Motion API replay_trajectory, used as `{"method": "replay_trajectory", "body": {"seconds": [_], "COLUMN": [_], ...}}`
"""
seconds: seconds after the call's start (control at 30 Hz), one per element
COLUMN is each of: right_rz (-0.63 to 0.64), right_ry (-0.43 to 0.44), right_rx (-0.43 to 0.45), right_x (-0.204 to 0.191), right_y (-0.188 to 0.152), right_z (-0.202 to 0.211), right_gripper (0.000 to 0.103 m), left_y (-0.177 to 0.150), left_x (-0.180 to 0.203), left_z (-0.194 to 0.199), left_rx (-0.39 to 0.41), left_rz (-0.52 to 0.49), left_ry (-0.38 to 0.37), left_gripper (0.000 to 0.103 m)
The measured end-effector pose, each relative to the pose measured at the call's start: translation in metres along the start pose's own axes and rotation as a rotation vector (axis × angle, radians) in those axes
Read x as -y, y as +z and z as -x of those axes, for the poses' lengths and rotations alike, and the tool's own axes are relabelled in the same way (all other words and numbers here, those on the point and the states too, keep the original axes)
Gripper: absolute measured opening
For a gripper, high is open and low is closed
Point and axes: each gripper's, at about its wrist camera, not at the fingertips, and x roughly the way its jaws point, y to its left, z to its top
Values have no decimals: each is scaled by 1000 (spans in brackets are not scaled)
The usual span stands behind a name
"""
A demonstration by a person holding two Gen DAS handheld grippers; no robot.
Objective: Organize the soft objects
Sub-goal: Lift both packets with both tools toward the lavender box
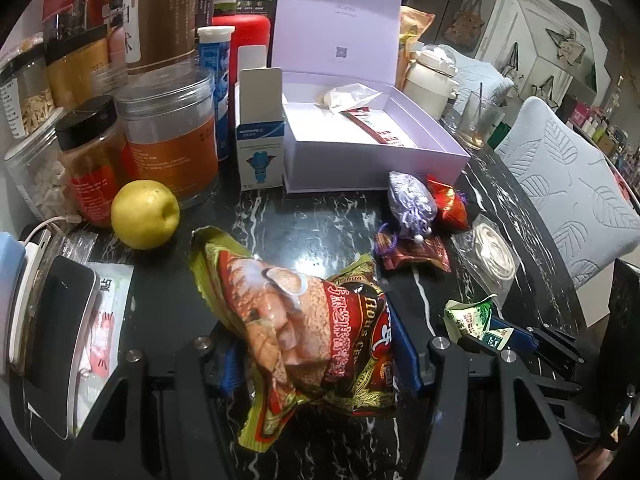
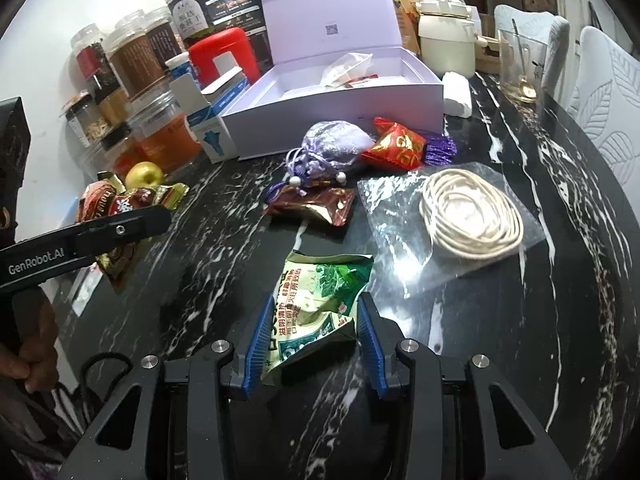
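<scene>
The left tool (image 1: pixel 316 344) is pinching a snack bag (image 1: pixel 304 312) while the right tool (image 2: pixel 310 344) is squeezing a green packet (image 2: pixel 320 300), the open box (image 2: pixel 400 98) lying beyond both toward the tabletop's far edge.

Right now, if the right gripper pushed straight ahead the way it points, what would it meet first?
Beyond the green snack packet between its fingers, the right gripper would probably meet the dark red foil packet first, then the purple drawstring pouch; depth is uncertain.
</scene>
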Motion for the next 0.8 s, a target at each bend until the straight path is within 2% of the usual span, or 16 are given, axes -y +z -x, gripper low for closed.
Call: {"method": "replay_trajectory", "body": {"seconds": [0.47, 0.8], "right_rz": [-19, -15], "right_ry": [22, 45], "right_rx": [90, 173], "right_x": [-4, -1], "right_y": [-22, -19], "right_z": [48, 82], "right_gripper": [41, 41], "left_y": [-25, -9], "left_x": [30, 57], "left_z": [32, 50], "left_rx": [42, 109], "left_rz": [-31, -69], "left_ry": [-52, -62], "left_gripper": [60, 60]}}
